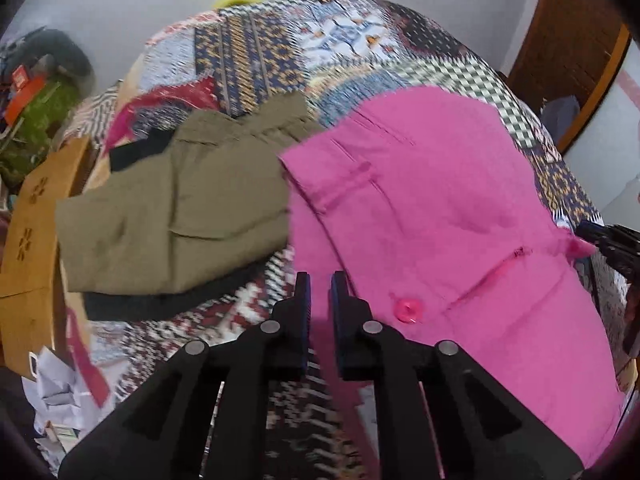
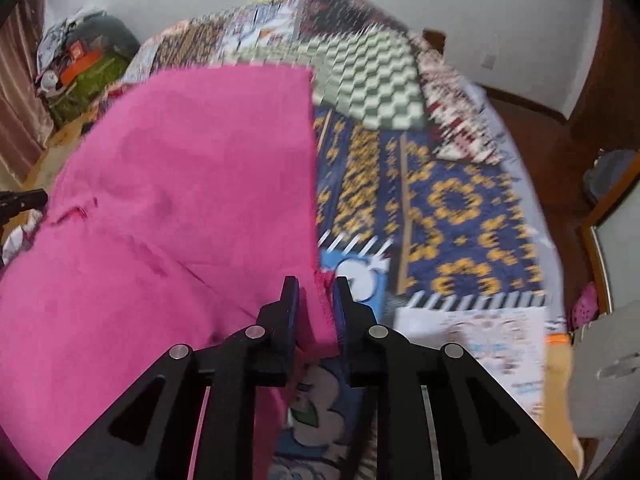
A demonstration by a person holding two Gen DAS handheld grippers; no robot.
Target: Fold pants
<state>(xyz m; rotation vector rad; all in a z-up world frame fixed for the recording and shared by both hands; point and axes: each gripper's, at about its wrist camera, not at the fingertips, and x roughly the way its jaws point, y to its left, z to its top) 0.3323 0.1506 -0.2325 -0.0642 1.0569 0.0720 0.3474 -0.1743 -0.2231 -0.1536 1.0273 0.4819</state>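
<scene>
Bright pink pants lie across a patchwork quilt, with a pink button and a zip showing at the waist. My left gripper is shut on a pink edge of the waist, low between its pads. In the right wrist view the pink pants spread to the left, and my right gripper is shut on their right edge. That gripper's tip also shows at the left wrist view's right rim, pinching a pulled-up pink corner.
Folded olive pants rest on a dark garment left of the pink ones. A wooden board and piled clutter stand at the far left. The quilt runs on to the right; a wooden door is behind.
</scene>
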